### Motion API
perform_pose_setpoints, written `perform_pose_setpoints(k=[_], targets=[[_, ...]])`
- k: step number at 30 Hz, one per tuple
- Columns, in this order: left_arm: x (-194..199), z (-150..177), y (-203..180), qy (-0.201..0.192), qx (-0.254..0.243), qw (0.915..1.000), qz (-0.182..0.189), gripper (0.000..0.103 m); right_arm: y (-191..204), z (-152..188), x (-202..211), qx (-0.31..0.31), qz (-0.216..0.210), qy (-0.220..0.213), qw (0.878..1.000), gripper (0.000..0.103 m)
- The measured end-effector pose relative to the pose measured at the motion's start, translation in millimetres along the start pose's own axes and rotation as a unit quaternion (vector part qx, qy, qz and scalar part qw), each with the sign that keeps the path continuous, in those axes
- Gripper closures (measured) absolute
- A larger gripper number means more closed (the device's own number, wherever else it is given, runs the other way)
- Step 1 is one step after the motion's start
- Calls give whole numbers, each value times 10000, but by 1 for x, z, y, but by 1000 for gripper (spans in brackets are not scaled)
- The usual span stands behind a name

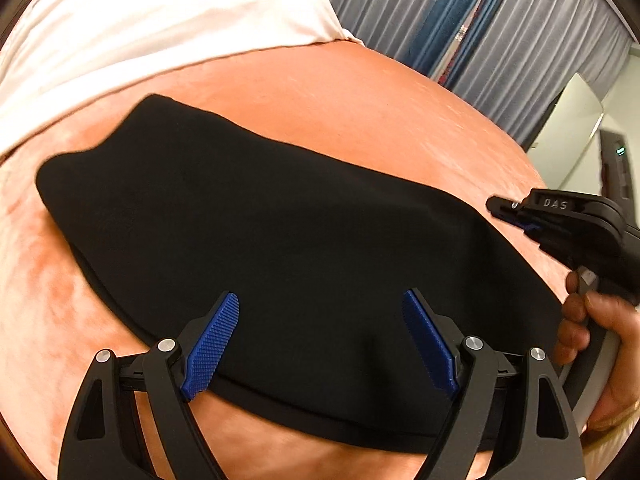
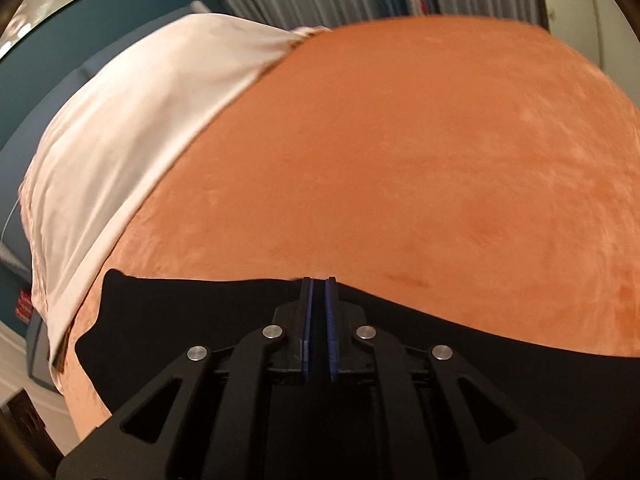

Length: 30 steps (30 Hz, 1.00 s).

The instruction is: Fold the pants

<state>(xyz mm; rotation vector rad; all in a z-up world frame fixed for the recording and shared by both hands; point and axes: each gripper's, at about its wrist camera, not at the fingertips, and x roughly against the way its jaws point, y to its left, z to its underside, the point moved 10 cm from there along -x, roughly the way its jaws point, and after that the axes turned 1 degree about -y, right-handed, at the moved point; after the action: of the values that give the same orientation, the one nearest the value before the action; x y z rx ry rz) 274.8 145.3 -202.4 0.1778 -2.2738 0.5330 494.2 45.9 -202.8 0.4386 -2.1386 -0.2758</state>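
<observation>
Black pants [image 1: 260, 220] lie folded in a long flat bundle on an orange blanket [image 1: 360, 100]. My left gripper [image 1: 320, 296] hovers over the near edge of the bundle, its blue pads [image 1: 212, 344] spread wide with nothing gripped. My right gripper [image 1: 498, 205], held by a person's hand [image 1: 588, 320], sits at the bundle's right edge. In the right wrist view the right gripper [image 2: 319, 280] points at the far edge of the pants [image 2: 160, 312], its jaws almost together. I see no fabric lifted between them.
A white sheet [image 1: 160, 20] [image 2: 140, 120] covers the far left of the bed. The blanket [image 2: 400, 160] stretches beyond the pants. Grey and blue curtains [image 1: 440, 12] hang behind the bed, and a dark device [image 1: 618, 168] stands at the right.
</observation>
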Motion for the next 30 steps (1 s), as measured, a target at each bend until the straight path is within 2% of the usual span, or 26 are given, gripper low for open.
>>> perform_pose_setpoints(k=[3, 6, 7, 9, 11, 13, 14, 15, 16, 17, 20, 23, 25, 27, 28, 30], targets=[[-4, 8, -14, 81, -267, 9996, -75, 22, -1, 19, -16, 229, 20, 412, 9989, 96], [-4, 18, -21, 126, -568, 9979, -267, 21, -6, 18, -43, 893, 622, 341, 9935, 100], [-7, 21, -23, 150, -686, 9968, -372, 21, -8, 13, -48, 879, 687, 310, 9933, 100], [-10, 24, -27, 180, -858, 9946, -554, 21, -14, -6, -42, 447, 788, 68, 9959, 99], [-8, 24, -25, 163, -849, 9947, -553, 21, -12, -21, -9, 87, 450, -450, 9979, 95], [-4, 21, -26, 88, -760, 9960, -464, 21, -15, -18, 46, 216, 175, -786, 9965, 95], [-3, 21, -27, 65, -734, 9964, -428, 21, -21, -7, 70, 350, 154, -816, 9959, 90], [-2, 20, -30, 27, -721, 9966, -385, 21, -32, 4, 92, 434, 198, -845, 9953, 84], [0, 20, -34, -16, -746, 9967, -331, 21, -45, 17, 113, 470, 302, -910, 9943, 68], [0, 22, -39, -21, -793, 9964, -281, 21, -69, 35, 145, 462, 516, -1067, 9919, 59], [2, 29, -54, 22, -981, 9950, -163, 21, -144, 71, 213, 110, 1049, -1356, 9851, 58], [5, 27, -66, -158, -1173, 9926, -255, 21, -262, 114, 276, -1060, 1917, -1710, 9606, 58], [5, 24, -69, -287, -1227, 9914, -351, 21, -342, 151, 316, -2243, 2498, -2004, 9204, 56], [4, 22, -71, -355, -1211, 9912, -394, 20, -395, 186, 341, -3188, 2667, -2261, 8810, 52], [4, 24, -72, -351, -1196, 9914, -409, 20, -412, 196, 345, -3514, 2549, -2230, 8729, 52], [4, 28, -73, -301, -1187, 9917, -384, 20, -426, 199, 349, -3558, 2468, -2217, 8737, 53]])
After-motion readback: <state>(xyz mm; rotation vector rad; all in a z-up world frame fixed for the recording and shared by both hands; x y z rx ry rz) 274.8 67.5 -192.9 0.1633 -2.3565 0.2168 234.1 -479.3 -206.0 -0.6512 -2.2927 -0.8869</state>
